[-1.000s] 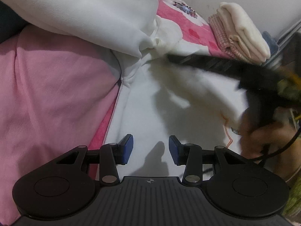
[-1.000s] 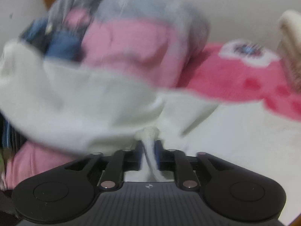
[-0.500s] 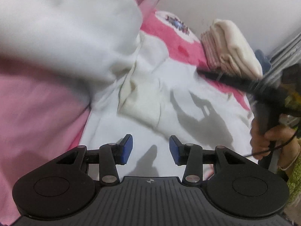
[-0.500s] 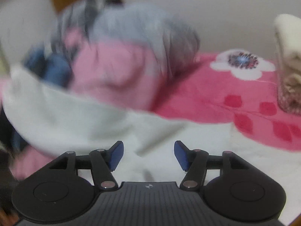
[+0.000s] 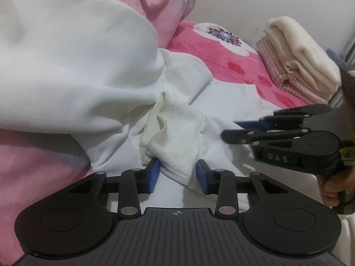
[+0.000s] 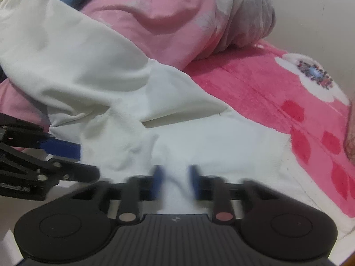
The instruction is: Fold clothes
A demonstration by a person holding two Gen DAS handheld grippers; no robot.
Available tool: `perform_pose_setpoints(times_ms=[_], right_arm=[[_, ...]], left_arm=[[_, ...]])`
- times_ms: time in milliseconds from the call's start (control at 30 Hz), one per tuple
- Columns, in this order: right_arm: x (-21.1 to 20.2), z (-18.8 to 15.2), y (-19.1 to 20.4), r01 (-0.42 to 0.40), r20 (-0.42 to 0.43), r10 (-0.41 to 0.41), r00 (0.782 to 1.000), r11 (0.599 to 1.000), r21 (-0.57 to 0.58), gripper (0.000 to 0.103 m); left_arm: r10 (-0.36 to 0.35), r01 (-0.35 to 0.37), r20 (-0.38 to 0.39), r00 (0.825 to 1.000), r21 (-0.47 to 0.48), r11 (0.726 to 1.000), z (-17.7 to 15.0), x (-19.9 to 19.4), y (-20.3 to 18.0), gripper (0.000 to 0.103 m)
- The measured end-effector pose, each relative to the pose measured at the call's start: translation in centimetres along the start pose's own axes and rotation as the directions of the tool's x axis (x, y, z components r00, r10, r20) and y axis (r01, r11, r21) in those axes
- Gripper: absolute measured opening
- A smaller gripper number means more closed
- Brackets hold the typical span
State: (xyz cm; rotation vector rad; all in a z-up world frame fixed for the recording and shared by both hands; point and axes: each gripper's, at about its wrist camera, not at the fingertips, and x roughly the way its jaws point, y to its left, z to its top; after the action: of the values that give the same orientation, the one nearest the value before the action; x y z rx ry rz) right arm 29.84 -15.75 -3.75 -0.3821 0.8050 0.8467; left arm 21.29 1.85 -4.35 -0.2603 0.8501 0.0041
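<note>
A white sweatshirt (image 5: 66,66) lies spread over the pink bed, its sleeve draped across the body. The ribbed cuff (image 5: 175,137) of the sleeve sits between the blue pads of my left gripper (image 5: 177,174), whose jaws stand open around it. My right gripper (image 6: 175,182) is open, its fingers blurred, with white cloth (image 6: 199,141) between them. In the left wrist view the right gripper (image 5: 250,129) comes in from the right. In the right wrist view the left gripper (image 6: 71,155) shows at the left edge.
A stack of folded cream and pink-checked clothes (image 5: 295,55) sits at the back right by the wall. A pink garment (image 6: 159,20) and a grey one (image 6: 248,15) are heaped at the back. The pink flowered bedspread (image 6: 277,88) lies beneath.
My right gripper let go of the sleeve cuff and dropped the sleeve across the body. My left gripper moved forward until the cuff lay between its pads. The right gripper's jaws have narrowed.
</note>
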Motion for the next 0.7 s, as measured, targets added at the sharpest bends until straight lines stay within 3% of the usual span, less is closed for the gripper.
perform_pose_setpoints(times_ms=[67, 267, 533, 600, 633, 667, 700], right_arm=[[-0.8, -0.1, 0.2, 0.035, 0.031, -0.035, 0.999, 0.999, 0.001, 0.004], [-2.6, -1.0, -1.2, 0.115, 0.073, -0.125, 0.99, 0.986, 0.125, 0.004], [-0.3, -1.1, -2.1, 0.113, 0.051, -0.128, 0.991, 0.968, 0.223, 0.007], [-0.6, -1.0, -2.4, 0.11, 0.051, -0.126, 0.991, 0.964, 0.243, 0.02], [-1.1, -1.0, -2.5, 0.112, 0.056, -0.129, 0.99, 0.962, 0.25, 0.041], [-1.9, -1.1, -2.7, 0.113, 0.068, -0.134, 0.989, 0.96, 0.255, 0.052], [-3.1, -1.4, -2.9, 0.111, 0.094, -0.139, 0.986, 0.96, 0.259, 0.054]], left_arm=[[0.01, -0.011, 0.028, 1.0, 0.026, 1.0, 0.1, 0.1, -0.4, 0.018], [0.013, -0.018, 0.07, 0.997, 0.068, 0.998, 1.4, 1.1, -1.3, 0.018], [0.061, -0.062, 0.067, 0.996, 0.004, 0.998, 1.9, 2.2, 0.0, 0.021], [0.059, -0.058, 0.064, 0.996, -0.017, 0.998, 1.9, 2.2, 0.2, 0.022], [0.055, -0.053, 0.06, 0.997, -0.037, 0.998, 1.9, 2.1, 0.4, 0.025], [0.053, -0.05, 0.055, 0.997, -0.052, 0.997, 1.9, 1.9, 0.5, 0.03], [0.054, -0.05, 0.053, 0.997, -0.064, 0.997, 1.9, 1.7, 0.7, 0.032]])
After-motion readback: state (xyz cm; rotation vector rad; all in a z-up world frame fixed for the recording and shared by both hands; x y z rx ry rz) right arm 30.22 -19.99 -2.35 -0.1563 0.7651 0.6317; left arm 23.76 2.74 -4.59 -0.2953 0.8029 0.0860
